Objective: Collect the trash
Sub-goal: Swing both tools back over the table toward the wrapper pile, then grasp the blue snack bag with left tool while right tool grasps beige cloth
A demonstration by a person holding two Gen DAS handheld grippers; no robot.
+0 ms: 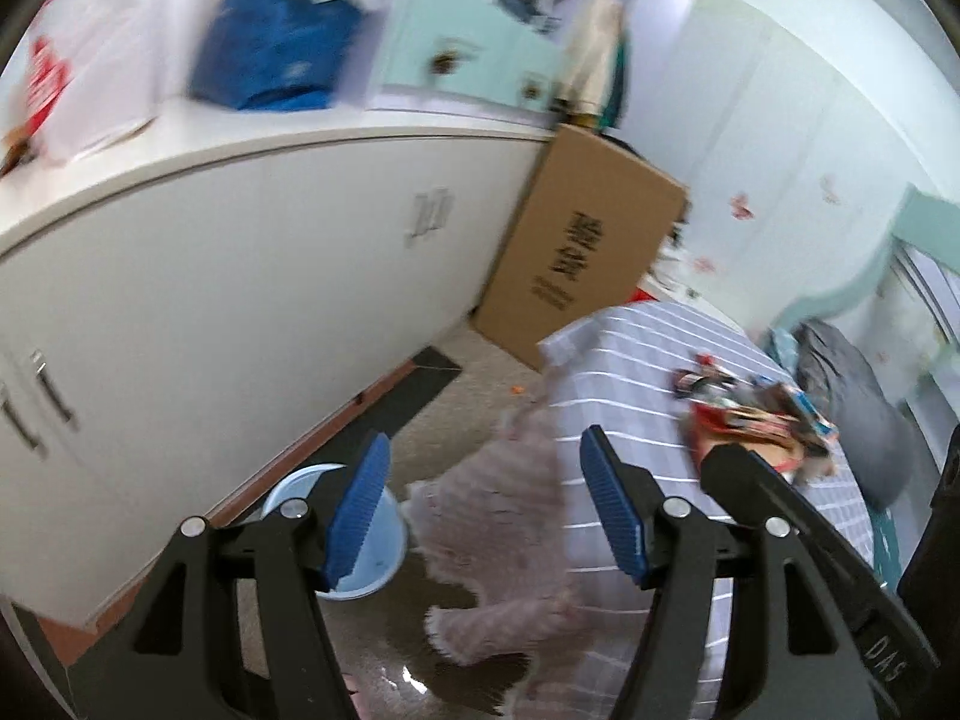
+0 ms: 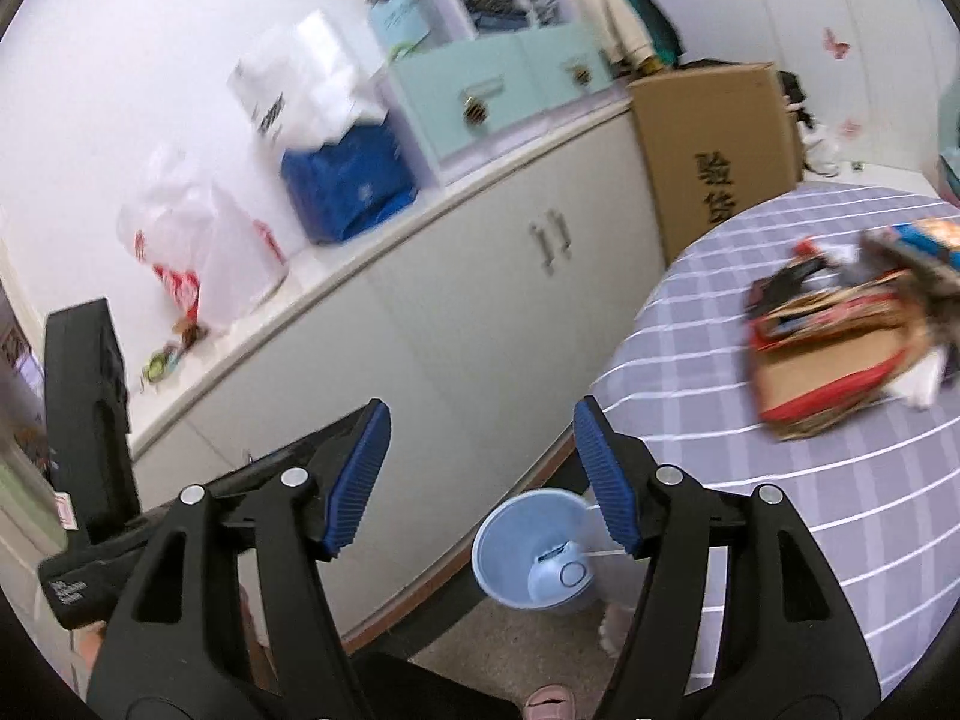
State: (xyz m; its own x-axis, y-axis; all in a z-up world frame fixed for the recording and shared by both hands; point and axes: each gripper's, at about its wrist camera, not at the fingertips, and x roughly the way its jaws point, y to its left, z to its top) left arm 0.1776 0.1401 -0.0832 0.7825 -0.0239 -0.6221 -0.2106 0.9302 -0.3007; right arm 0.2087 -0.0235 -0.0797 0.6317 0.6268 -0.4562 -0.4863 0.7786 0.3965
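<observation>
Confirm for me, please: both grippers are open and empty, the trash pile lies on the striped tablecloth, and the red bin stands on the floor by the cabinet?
Only the colour is wrong: the bin is light blue, as the right wrist view shows.

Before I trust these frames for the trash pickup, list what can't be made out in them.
- Trash pile on the checked tablecloth: motion-blurred in both wrist views; single wrappers can't be separated.
- Blue bin: left wrist view, mostly hidden by the left hand-held gripper finger.
- Bin contents: right wrist view, too small to identify.
- Counter bags: left wrist view, blurred.
</observation>
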